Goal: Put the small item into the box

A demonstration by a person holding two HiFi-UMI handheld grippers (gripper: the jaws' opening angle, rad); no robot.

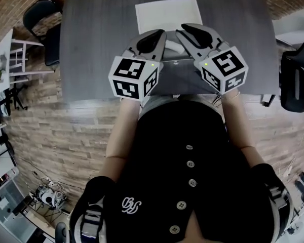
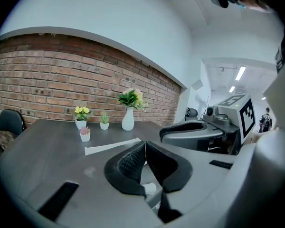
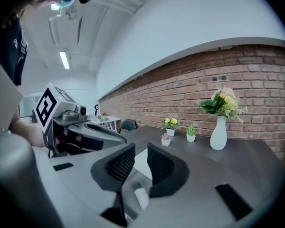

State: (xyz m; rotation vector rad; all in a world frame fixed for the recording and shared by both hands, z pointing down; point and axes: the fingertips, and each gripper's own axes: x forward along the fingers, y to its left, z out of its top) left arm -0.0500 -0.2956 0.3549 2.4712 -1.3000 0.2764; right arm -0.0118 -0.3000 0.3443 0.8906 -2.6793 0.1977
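Near edge of the grey table (image 1: 91, 44): a person holds two grippers side by side above the tabletop, both aimed at the far side.
Left gripper (image 2: 145, 144): clenched, pads meeting at the tips, nothing between them.
Right gripper (image 3: 141, 146): jaws a narrow gap apart, nothing between them.
Risk: the likely target stands close to other pots, so a wide or hurried reach could knock a neighbour or the tall white vase (image 2: 128, 119) over. A pinch on the blooms instead of the pot would probably let it slip.
Small item: judged to be the little white pot with pink flowers (image 2: 85, 133), though nothing confirms it. It stands upright at the far left of the table, well apart from both grippers.
Neighbours: a yellow-flowered pot (image 2: 80, 118) and a green plant pot (image 2: 104, 121) just behind it.
Box: a flat white rectangle (image 1: 167, 14) lies at far centre. Box or sheet cannot be told.
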